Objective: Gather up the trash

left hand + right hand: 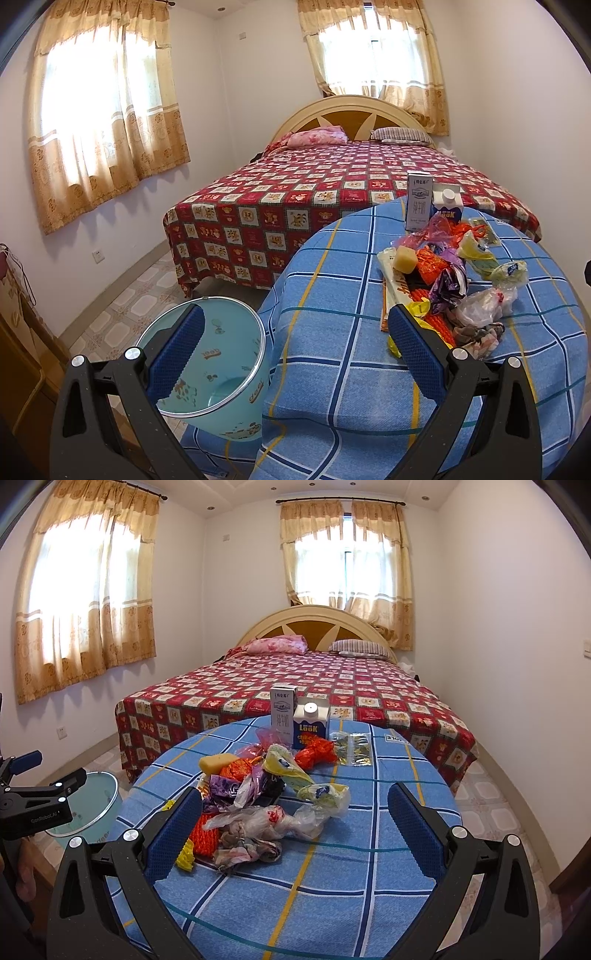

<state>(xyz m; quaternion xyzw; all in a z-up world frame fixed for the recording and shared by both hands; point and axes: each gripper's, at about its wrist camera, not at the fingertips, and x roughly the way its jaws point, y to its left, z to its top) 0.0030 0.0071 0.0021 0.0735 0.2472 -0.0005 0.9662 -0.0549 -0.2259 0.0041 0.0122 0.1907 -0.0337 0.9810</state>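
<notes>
A pile of trash [454, 284] lies on a round table with a blue checked cloth [332, 354]: crumpled plastic bags, orange and purple wrappers, a yellow sponge [405, 259]. The pile also shows in the right wrist view [258, 794]. Two cartons stand at the table's far edge, a white one [282, 714] and a blue one [311, 723]. A light blue bin [218, 369] stands on the floor left of the table. My left gripper [295, 354] is open and empty, between bin and pile. My right gripper [295, 834] is open and empty, just before the pile.
A bed with a red patterned cover [295, 690] stands behind the table. A clear wrapper [352, 747] lies by the blue carton. The left gripper's body [33, 805] shows at the left of the right wrist view, above the bin [92, 805]. Wooden furniture [18, 332] stands far left.
</notes>
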